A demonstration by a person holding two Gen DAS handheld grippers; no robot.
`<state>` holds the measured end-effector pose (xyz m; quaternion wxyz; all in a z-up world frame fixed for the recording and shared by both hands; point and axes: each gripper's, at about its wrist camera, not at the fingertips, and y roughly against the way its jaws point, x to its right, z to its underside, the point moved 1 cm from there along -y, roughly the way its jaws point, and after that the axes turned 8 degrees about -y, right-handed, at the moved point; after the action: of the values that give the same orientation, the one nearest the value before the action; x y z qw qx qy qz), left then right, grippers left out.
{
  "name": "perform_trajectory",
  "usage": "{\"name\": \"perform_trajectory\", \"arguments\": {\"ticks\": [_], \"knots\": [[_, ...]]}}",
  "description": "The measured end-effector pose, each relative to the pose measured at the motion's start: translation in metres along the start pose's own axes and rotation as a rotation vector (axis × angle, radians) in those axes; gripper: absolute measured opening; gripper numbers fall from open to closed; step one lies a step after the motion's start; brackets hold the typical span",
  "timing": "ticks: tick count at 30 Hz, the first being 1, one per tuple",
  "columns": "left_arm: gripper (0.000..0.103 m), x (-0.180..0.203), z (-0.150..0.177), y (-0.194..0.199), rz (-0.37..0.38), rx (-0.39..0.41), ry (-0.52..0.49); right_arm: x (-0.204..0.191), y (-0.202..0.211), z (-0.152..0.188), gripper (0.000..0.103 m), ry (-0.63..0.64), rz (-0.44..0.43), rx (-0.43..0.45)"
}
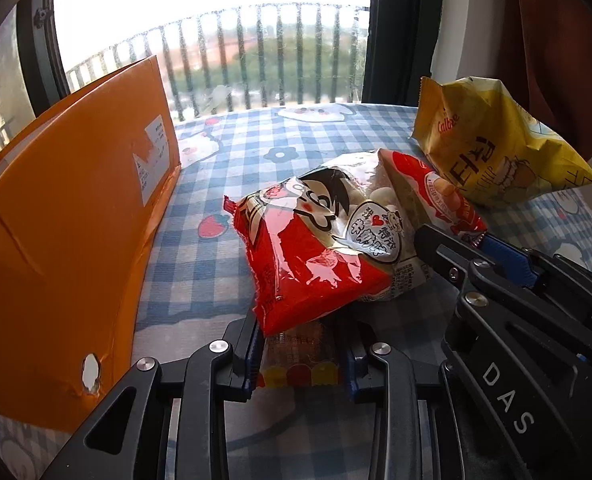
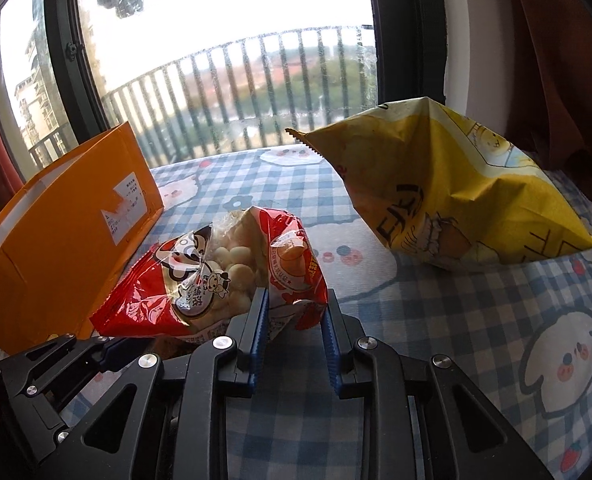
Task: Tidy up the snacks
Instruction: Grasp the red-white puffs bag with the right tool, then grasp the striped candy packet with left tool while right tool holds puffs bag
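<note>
Between the right gripper's (image 2: pixel 294 316) blue pads, one end of the red snack bag (image 2: pixel 200 280) is pinched, its film crumpled up between the fingers. At the bag's other end the left gripper (image 1: pixel 299 354) has its jaws drawn in on a small clear packet with coloured shapes (image 1: pixel 299 364), which sits under the red bag's near edge; whether the pads also catch the red film I cannot tell. The red bag lies on the blue checked tablecloth (image 2: pixel 435 320), just beside the orange cardboard box (image 1: pixel 68 220) that stands open by the window, and the yellow chip bag (image 2: pixel 455 196) rests well apart on the far right. With both ends taken, the step in hand looks like carrying the red bag over to the box. To do it well, both hands should rise together and keep level, so the slippery film does not slide out of one grip. The bag should clear the box's raised flap before it goes down inside, and neither grip should tighten further, since the small round snacks would crush.
</note>
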<state>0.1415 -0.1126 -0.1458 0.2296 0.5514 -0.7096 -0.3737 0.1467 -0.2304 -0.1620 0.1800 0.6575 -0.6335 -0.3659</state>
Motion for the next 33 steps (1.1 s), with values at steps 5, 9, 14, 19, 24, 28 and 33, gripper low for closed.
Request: {"name": "perform_trajectory", "arguments": {"ticks": [5,9,14,19,24,28,33], "knots": [[0.031,0.0,0.012,0.009,-0.004,-0.006,0.0,0.003,0.013,0.011,0.028,-0.025,0.027,0.001],[0.031,-0.001,0.025,0.019,-0.02,-0.005,-0.008,0.002,0.028,0.028,0.027,-0.017,0.052,-0.002],[0.031,-0.002,0.038,0.03,-0.021,-0.001,-0.017,0.001,0.043,0.043,0.031,-0.04,0.045,-0.035],[0.03,-0.008,0.048,0.038,-0.029,-0.001,-0.004,-0.004,0.041,0.055,0.05,-0.009,0.043,-0.109],[0.03,-0.015,0.048,0.038,-0.037,-0.005,0.008,-0.001,0.044,0.056,0.073,-0.003,0.058,-0.101],[0.03,-0.016,0.046,0.034,-0.058,-0.005,-0.007,-0.001,0.048,0.045,0.088,0.003,0.051,-0.053],[0.03,-0.017,0.035,0.03,-0.046,-0.001,-0.008,-0.009,0.046,0.028,0.095,0.019,0.026,-0.022]]}}
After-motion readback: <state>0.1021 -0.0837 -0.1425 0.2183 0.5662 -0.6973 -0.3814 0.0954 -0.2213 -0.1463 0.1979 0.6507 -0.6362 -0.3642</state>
